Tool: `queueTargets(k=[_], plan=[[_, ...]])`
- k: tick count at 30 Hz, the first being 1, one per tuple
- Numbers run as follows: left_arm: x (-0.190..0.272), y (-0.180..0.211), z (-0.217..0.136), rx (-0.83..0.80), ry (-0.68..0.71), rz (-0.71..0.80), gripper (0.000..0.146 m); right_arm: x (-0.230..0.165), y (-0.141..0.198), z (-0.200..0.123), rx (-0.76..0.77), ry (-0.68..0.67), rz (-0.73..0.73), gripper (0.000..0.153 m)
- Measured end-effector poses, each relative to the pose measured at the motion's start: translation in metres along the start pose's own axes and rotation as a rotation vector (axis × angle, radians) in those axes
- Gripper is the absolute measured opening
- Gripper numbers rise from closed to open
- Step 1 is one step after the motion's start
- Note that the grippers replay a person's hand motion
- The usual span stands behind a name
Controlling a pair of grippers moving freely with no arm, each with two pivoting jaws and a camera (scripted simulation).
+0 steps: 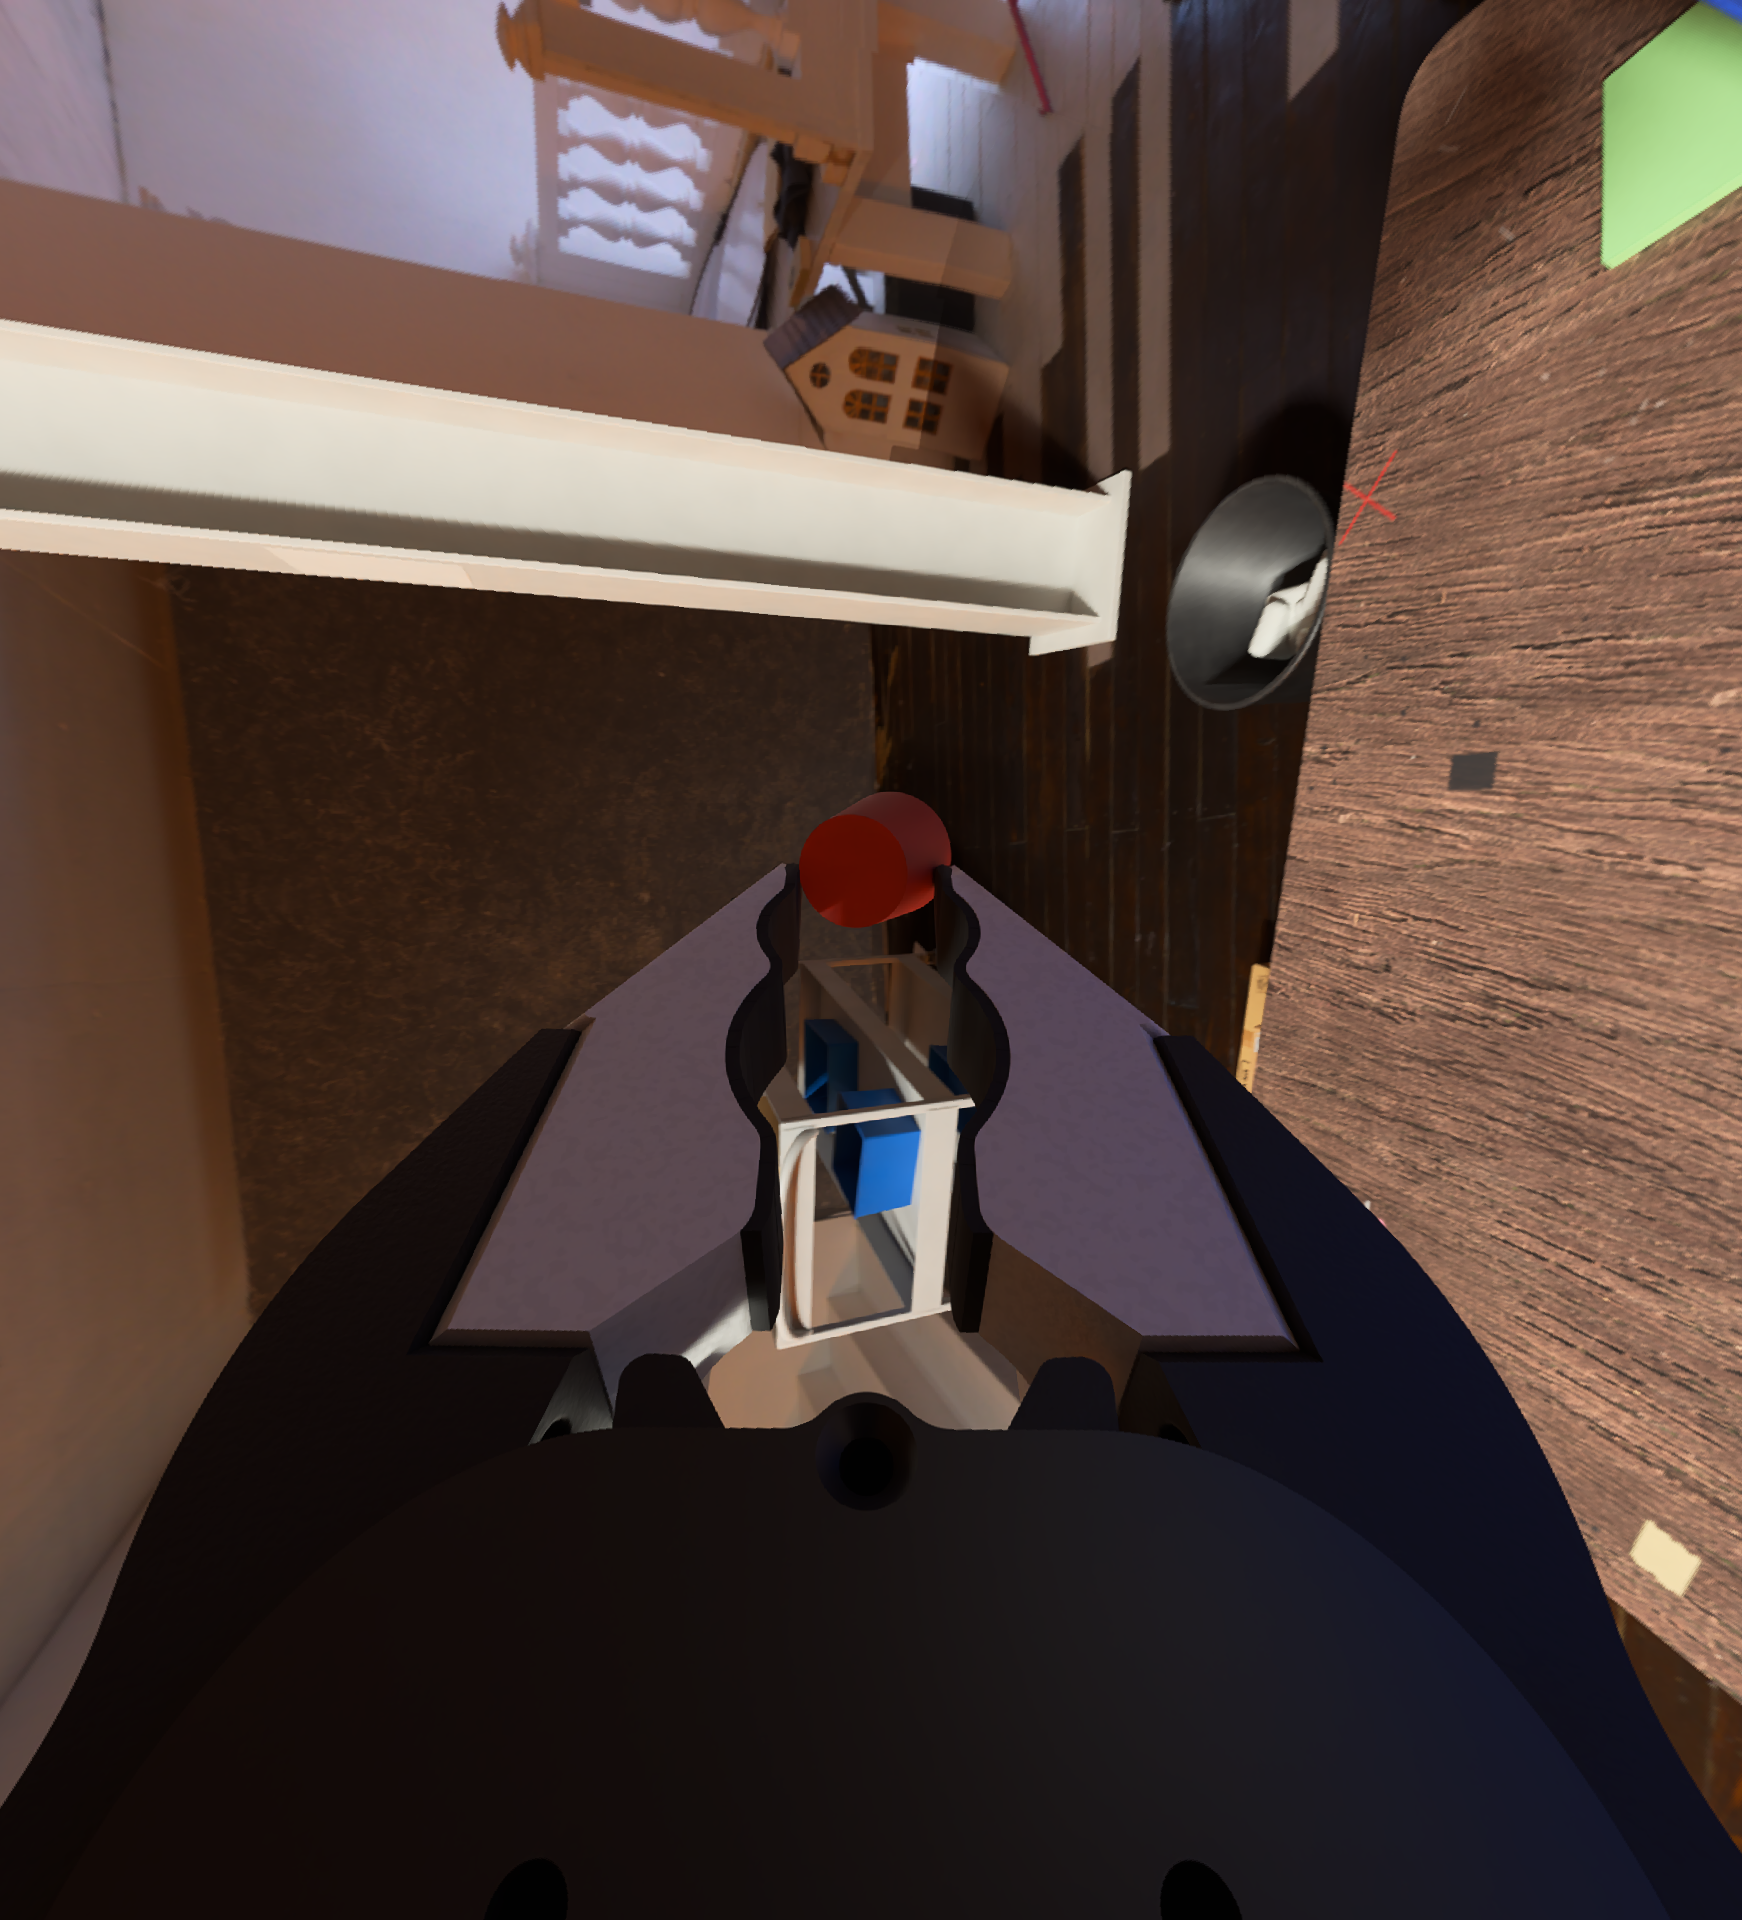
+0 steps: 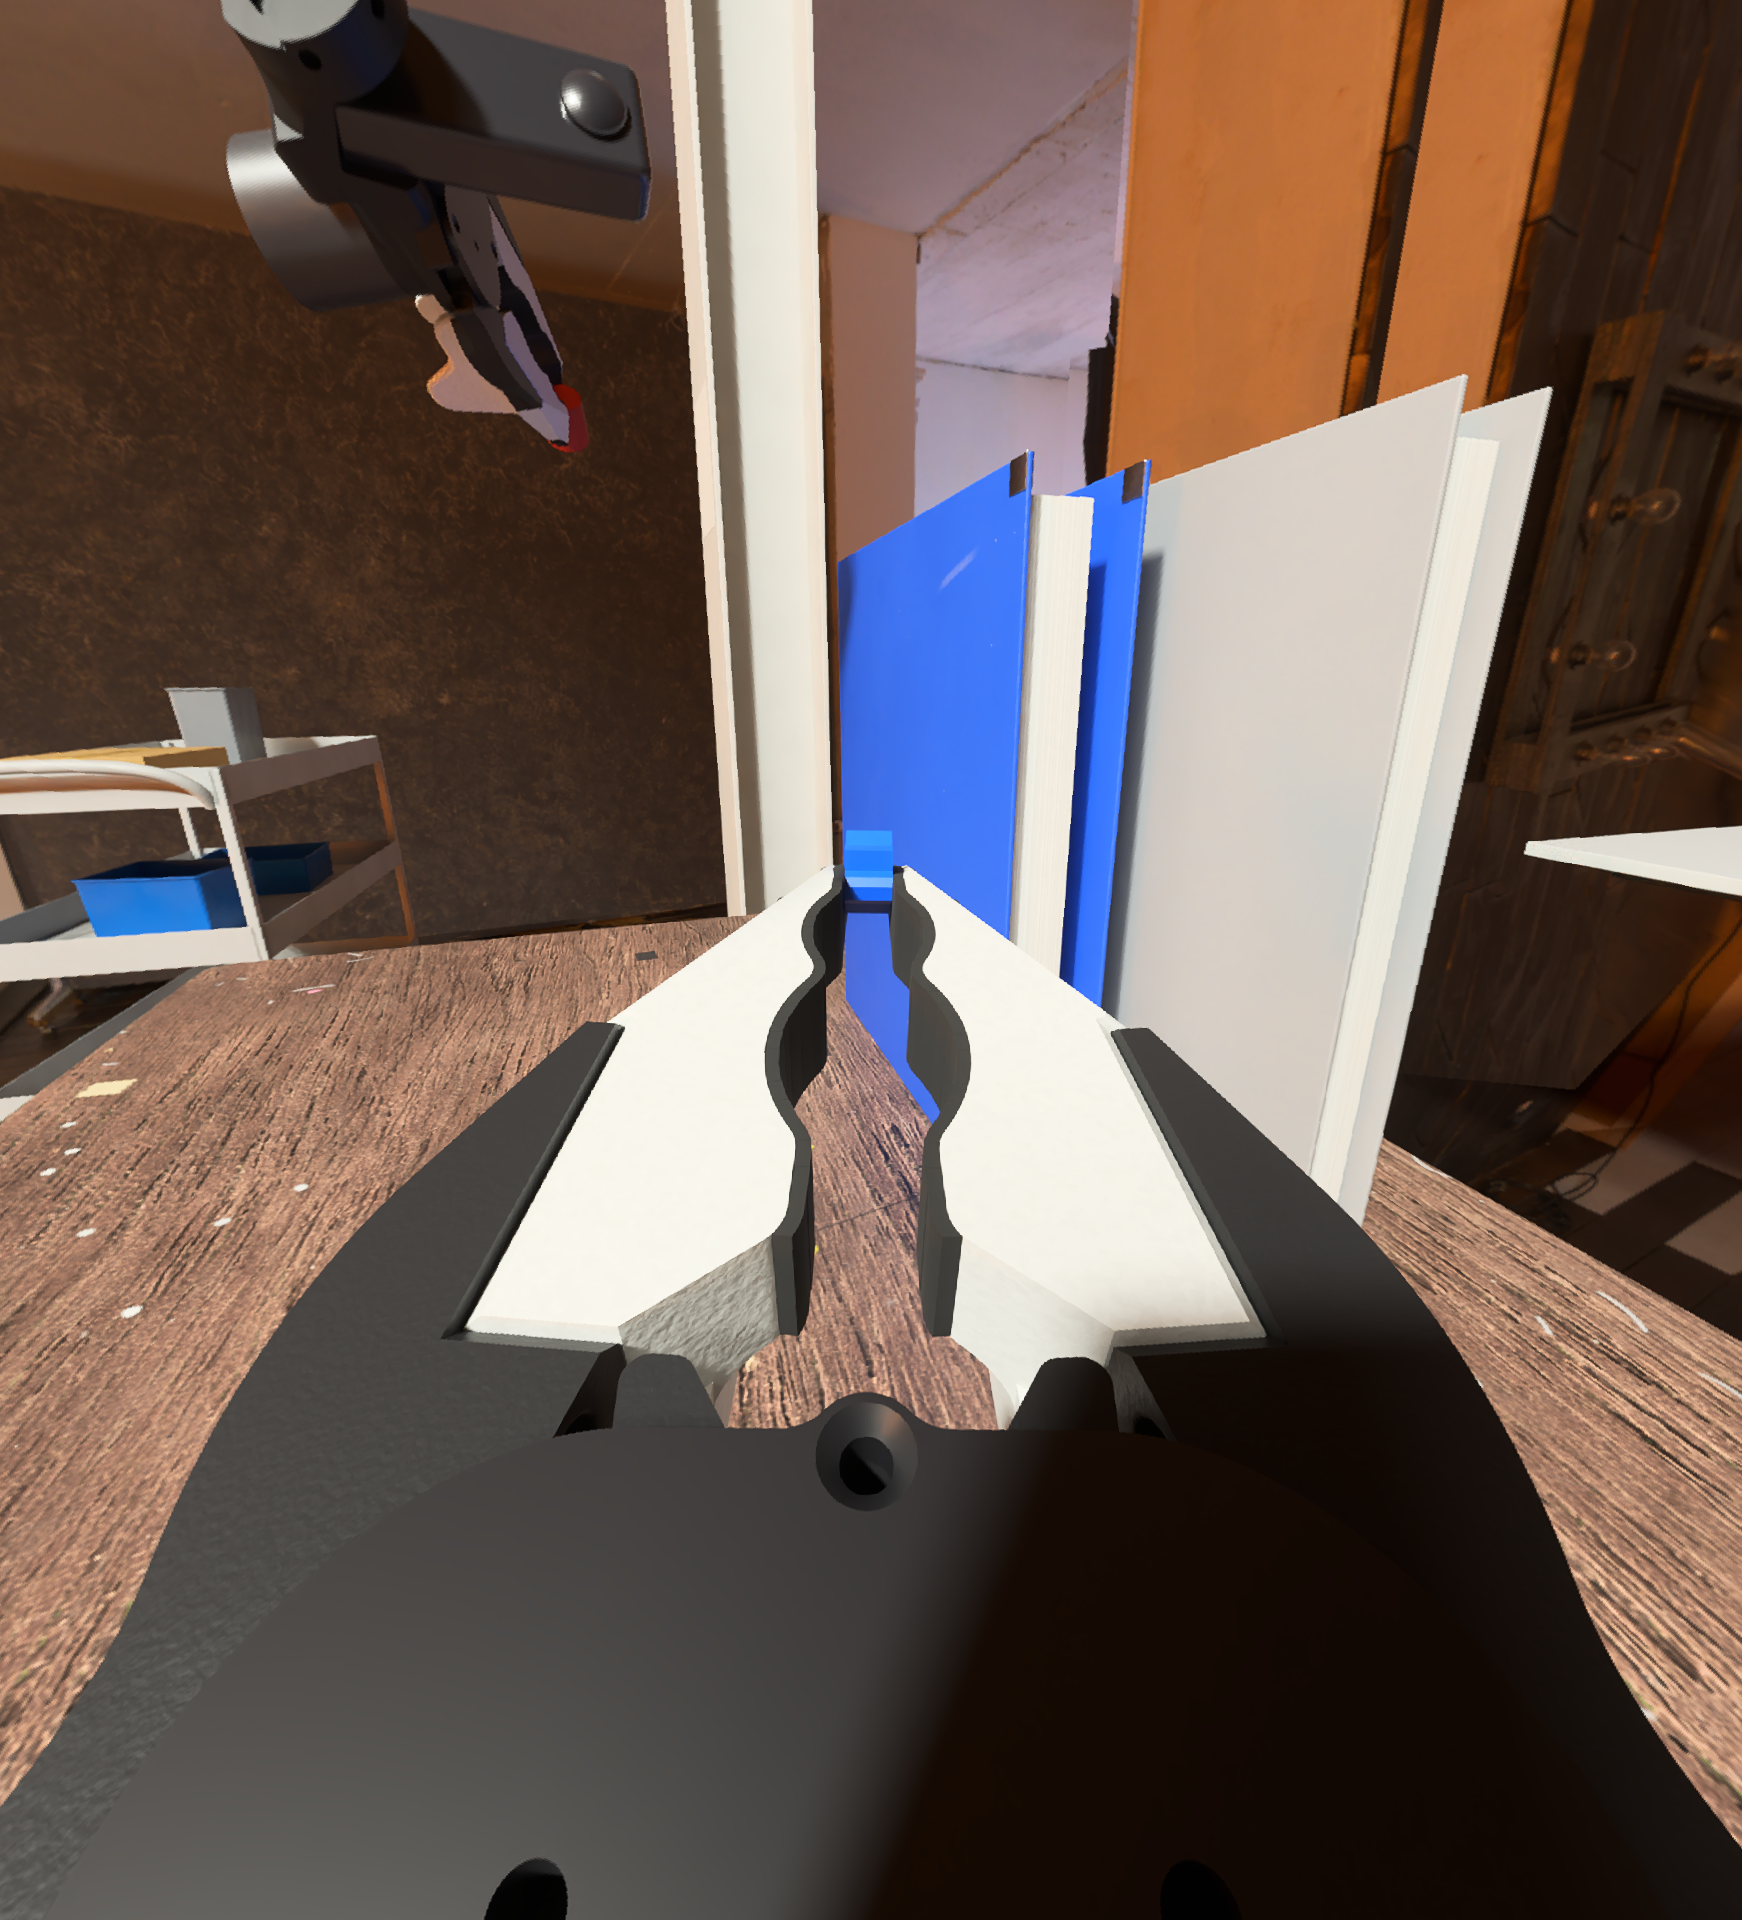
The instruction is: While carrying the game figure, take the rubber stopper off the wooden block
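Observation:
My left gripper [image 1: 869,883] is shut on the red rubber stopper [image 1: 872,854], a short cylinder pinched between the fingertips and held in the air beside the wooden table [image 1: 1573,935]. From the right wrist view it hangs high at the upper left, the stopper [image 2: 570,421] red at its tip. My right gripper [image 2: 867,888] is shut on a small blue game figure [image 2: 868,862] at its fingertips, low over the table [image 2: 223,1195]. I cannot make out a wooden block for certain; a small flat tan piece [image 1: 1667,1555] lies on the table.
Blue [image 2: 934,727] and white [image 2: 1282,779] books stand upright on the table ahead of the right gripper. A green sheet [image 1: 1688,135] lies on the table. A black bin [image 1: 1246,592] sits by the table's edge. A white cart [image 2: 223,831] with blue trays stands beyond, near a white post [image 2: 758,416].

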State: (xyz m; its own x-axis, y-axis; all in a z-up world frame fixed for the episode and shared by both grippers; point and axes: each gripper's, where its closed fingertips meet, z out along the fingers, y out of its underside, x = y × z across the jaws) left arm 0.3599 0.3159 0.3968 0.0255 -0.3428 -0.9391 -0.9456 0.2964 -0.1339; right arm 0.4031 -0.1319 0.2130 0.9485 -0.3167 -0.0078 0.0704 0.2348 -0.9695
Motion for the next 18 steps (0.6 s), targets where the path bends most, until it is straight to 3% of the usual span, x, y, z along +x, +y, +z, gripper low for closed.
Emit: queueTargets(k=[18], plan=[[0.0026,0.0023,-0.0045,-0.027,-0.108,0.073,0.025,0.0039,0.0002,-0.0014,0.004,0.005,0.019,0.007]])
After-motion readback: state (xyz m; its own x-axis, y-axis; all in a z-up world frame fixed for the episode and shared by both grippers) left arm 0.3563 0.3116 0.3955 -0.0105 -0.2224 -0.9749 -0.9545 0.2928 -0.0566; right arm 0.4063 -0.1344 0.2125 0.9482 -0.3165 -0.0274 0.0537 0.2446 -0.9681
